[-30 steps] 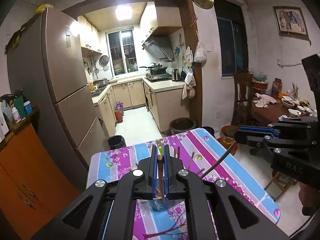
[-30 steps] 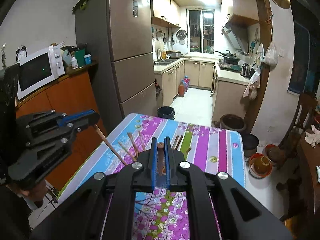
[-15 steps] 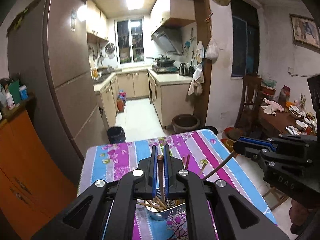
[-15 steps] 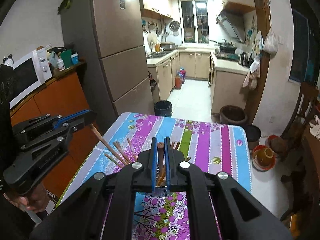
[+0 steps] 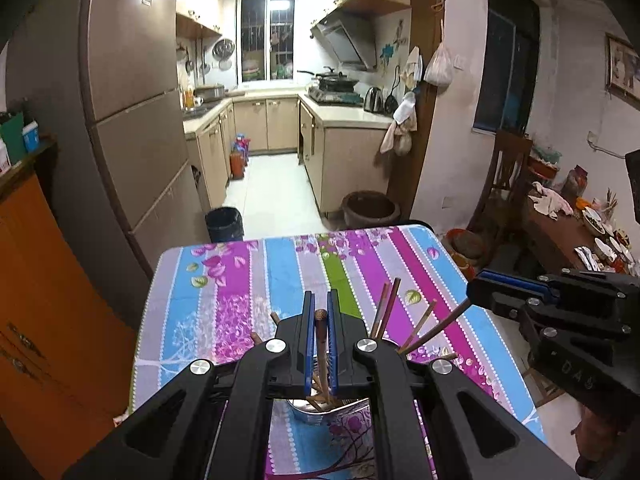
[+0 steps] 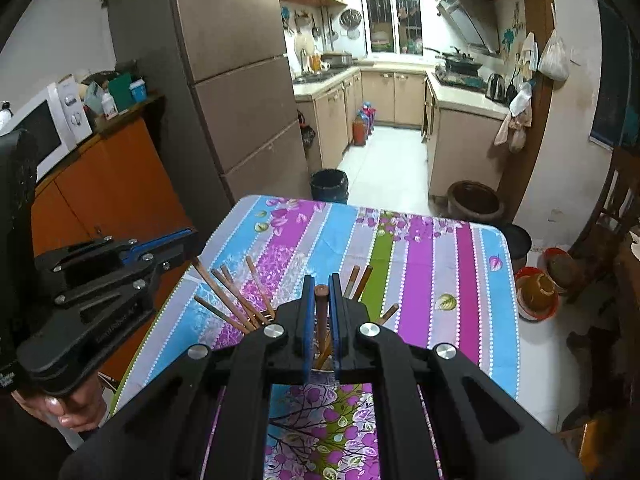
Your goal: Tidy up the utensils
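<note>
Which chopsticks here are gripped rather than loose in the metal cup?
Two: one in the left gripper, one in the right gripper; the others lean free in the metal cup.

tabletop [image 5: 288,276]: cloth in stripes of sky blue, magenta, lilac-grey and one green stripe, edged with white dotted lines; purple blossoms and pale green leaves, dark branches at the near end
left tool [image 5: 320,312]: black body, blue pads, silver screws
right tool [image 6: 320,292]: black body, blue pads, silver screws
chopsticks [image 6: 236,300]: reddish brown, some lighter tan
holder [image 5: 320,414]: shiny grey metal
cabinet [image 6: 116,200], left: bright orange
fridge [image 6: 236,76], far left: brownish grey
bin [image 5: 225,224], far: black
kitchen units [image 5: 280,124], far: beige fronts, cream tops
</note>
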Available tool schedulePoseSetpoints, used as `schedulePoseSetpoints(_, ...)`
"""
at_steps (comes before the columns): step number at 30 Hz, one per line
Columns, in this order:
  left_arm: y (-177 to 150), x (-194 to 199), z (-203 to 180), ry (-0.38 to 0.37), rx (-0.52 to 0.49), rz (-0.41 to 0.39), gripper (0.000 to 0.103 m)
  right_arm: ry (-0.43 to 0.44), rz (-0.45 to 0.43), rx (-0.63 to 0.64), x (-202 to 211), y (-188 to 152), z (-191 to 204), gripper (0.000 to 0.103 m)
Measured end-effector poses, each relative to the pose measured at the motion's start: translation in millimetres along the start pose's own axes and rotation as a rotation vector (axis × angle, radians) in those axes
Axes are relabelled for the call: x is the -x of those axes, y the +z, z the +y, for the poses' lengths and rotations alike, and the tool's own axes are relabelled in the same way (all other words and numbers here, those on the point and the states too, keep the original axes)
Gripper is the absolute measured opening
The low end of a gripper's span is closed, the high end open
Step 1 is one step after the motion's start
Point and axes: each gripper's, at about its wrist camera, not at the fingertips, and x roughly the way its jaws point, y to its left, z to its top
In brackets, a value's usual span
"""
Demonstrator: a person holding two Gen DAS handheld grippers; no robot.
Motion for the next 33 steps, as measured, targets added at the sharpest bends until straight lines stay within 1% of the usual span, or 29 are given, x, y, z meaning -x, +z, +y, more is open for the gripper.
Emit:
schedulePoseSetpoints(7, -3, -22, 11, -0.003, 0.022, 0.04, 0.007, -0.014, 0.048, -0.01, -22, 7, 3, 0.005)
schedulePoseSetpoints(16, -2, -38, 17, 0.015, 0.035, 0.051, 0.007, -0.04, 0.078, -0.012, -42, 12, 4, 0.006)
schedulePoseSetpoints(20, 0, -41, 20, 0.032, 0.052, 0.043, 0.007, -0.072, 0.089, -0.007, -49, 16, 5, 0.006)
schedulePoseSetpoints(21, 0, -43, 22, 0.036, 0.06, 0.045, 0.009, -0.086, 0.091, -0.007, -51, 18, 5, 0.008)
schedulePoseSetpoints(22, 1, -46, 25, 0.04, 0.074, 0.053, 0.019, -0.097, 0.087, -0.008, -52, 19, 4, 0.011)
schedulePoseSetpoints(23, 1, -47, 27, 0.044, 0.084, 0.054, 0.027, -0.104, 0.085, -0.012, -53, 20, 3, 0.02)
schedulePoseSetpoints(24, 2, -46, 30, 0.057, 0.096, 0.041, 0.039, -0.11, 0.079, -0.018, -53, 21, 1, 0.026)
schedulePoseSetpoints(25, 3, -45, 31, 0.064, 0.1, 0.028, 0.042, -0.112, 0.072, -0.021, -53, 21, 0, 0.027)
schedulePoseSetpoints(28, 5, -41, 33, 0.062, 0.099, 0.013, 0.043, -0.125, 0.066, -0.019, -53, 23, -2, 0.027)
schedulePoseSetpoints(30, 5, -39, 33, 0.085, 0.087, -0.003, 0.043, -0.124, 0.067, -0.019, -54, 24, -3, 0.027)
schedulePoseSetpoints(33, 5, -36, 34, 0.088, 0.086, -0.002, 0.043, -0.126, 0.065, -0.021, -54, 24, -3, 0.027)
